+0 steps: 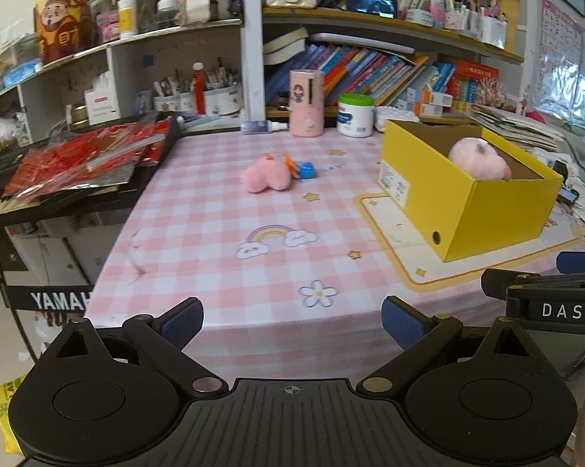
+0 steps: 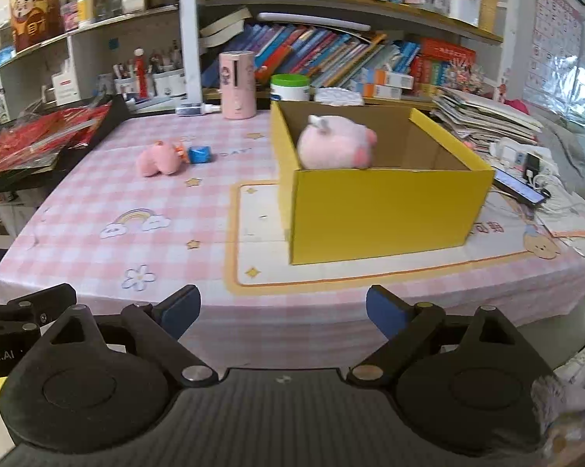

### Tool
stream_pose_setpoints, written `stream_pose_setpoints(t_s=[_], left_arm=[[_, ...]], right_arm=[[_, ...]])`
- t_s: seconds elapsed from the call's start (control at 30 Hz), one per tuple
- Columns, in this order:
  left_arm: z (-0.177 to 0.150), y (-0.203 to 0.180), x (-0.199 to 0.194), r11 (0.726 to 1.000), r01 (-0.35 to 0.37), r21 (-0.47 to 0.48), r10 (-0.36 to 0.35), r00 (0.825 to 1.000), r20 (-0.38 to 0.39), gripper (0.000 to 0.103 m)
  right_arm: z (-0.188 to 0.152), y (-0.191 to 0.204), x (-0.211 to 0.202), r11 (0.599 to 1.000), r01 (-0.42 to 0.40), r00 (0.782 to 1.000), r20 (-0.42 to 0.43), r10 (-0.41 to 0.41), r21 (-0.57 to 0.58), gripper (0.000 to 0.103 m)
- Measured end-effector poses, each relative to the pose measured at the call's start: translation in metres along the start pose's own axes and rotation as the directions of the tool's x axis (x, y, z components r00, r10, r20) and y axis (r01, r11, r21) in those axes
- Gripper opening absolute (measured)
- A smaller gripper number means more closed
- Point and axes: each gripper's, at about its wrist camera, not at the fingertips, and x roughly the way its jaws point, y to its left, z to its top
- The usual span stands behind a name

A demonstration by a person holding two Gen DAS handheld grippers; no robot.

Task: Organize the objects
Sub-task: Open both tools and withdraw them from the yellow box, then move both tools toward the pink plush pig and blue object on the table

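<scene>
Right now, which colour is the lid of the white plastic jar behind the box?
Green lid, clearest in the right wrist view.

A child's home study corner is showing ahead: crowded bookshelves of colourful picture books are rising behind a pink checked cartoon tablecloth.

A round pink plush pig is lying on its side inside the open yellow cardboard box, which is sitting on the table at 2 o'clock in the left wrist view. At 12 o'clock, well apart from the box, 1 smaller pink plush toy is lying on the checked cloth, touching a small blue block.
</scene>
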Motion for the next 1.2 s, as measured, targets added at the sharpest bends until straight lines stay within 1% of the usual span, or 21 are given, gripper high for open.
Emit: stream_pose_setpoints(t_s=[0.43,0.9,1.0,1.2], left_arm=[[-0.006,0.034,-0.010,0.998,-0.055,-0.043,0.055,0.998,0.014,0.100],[-0.008,0.055,-0.015,0.996,-0.056,-0.065,0.058,0.998,0.036,0.100],[-0.008,0.056,-0.012,0.996,-0.054,-0.074,0.056,0.998,0.026,0.100],[-0.010,0.056,0.000,0.996,-0.054,-0.078,0.053,0.999,-0.007,0.100]], right_arm=[[0.005,0.039,-0.002,0.997,-0.052,0.998,0.018,0.053,-0.060,0.093],[0.008,0.062,-0.008,0.994,-0.058,0.997,0.043,0.062,-0.090,0.093],[0.007,0.064,-0.009,0.993,-0.062,0.997,0.045,0.066,-0.100,0.093],[0.009,0.065,0.004,0.993,-0.067,0.998,0.015,0.069,-0.102,0.093]])
